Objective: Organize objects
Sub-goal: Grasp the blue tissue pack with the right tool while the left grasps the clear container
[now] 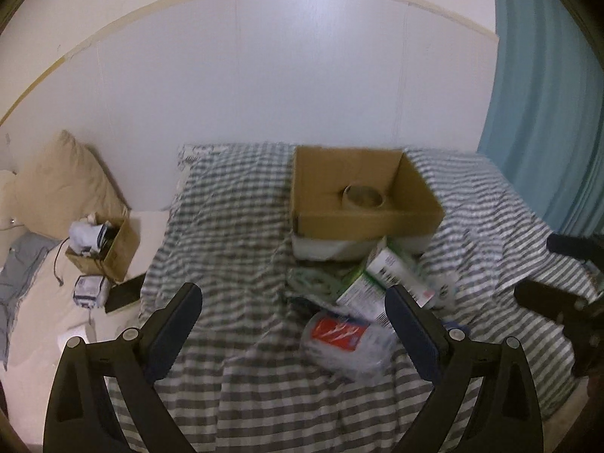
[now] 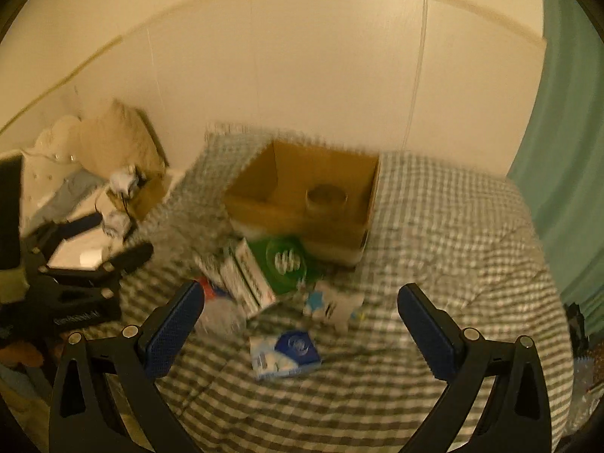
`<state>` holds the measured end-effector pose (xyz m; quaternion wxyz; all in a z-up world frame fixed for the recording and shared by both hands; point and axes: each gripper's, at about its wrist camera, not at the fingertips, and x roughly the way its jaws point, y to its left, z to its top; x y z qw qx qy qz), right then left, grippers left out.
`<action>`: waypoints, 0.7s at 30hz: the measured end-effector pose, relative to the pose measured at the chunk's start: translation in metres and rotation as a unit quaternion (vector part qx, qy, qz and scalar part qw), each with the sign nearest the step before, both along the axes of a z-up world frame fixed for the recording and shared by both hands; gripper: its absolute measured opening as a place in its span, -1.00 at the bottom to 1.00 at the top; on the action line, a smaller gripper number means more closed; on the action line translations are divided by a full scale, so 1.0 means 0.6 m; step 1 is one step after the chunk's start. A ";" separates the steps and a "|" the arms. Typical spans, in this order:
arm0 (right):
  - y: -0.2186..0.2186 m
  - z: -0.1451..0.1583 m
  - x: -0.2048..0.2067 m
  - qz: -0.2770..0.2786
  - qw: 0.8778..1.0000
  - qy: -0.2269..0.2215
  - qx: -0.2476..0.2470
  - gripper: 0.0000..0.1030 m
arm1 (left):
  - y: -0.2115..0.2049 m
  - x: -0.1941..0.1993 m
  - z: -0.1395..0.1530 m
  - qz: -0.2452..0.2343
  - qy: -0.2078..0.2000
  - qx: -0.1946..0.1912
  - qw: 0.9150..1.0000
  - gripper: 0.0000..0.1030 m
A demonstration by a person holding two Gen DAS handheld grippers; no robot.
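An open cardboard box (image 1: 362, 222) (image 2: 271, 215) sits on the striped bed cover and holds a roll of tape (image 1: 364, 196) (image 2: 326, 198). In front of it lies a pile: a green and white carton (image 1: 377, 279) (image 2: 249, 279), a clear packet with a red label (image 1: 339, 334), and a blue and white packet (image 2: 287, 353). My left gripper (image 1: 294, 302) is open and empty, above the cover near the red-label packet. My right gripper (image 2: 302, 302) is open and empty, just above the blue and white packet. The right gripper also shows in the left wrist view (image 1: 566, 302) at the right edge.
A smaller cardboard box (image 1: 109, 253) full of clutter, a phone (image 1: 124, 292) and a beige pillow (image 1: 64, 185) lie at the left of the bed. A white wall runs behind. A teal curtain (image 1: 547, 113) hangs at the right. The left gripper (image 2: 75, 264) shows at the left of the right wrist view.
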<state>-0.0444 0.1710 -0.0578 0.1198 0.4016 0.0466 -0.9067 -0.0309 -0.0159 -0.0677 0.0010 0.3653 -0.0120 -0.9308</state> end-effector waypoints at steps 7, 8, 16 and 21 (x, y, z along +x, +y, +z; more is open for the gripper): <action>-0.022 -0.143 -0.030 0.021 0.995 -0.096 0.032 0.99 | -0.008 -0.003 -0.087 0.000 -0.069 -0.024 0.997 0.94; -0.024 -0.163 -0.037 0.024 0.993 -0.108 0.039 0.99 | -0.008 -0.005 -0.095 -0.003 -0.078 -0.022 0.997 0.94; -0.016 -0.242 -0.066 0.023 0.984 -0.174 0.025 0.75 | 0.007 -0.011 -0.123 -0.028 -0.114 0.003 0.993 0.94; -0.019 -0.248 -0.066 0.035 0.983 -0.181 0.019 0.47 | 0.011 -0.016 -0.137 -0.030 -0.126 0.014 0.992 0.94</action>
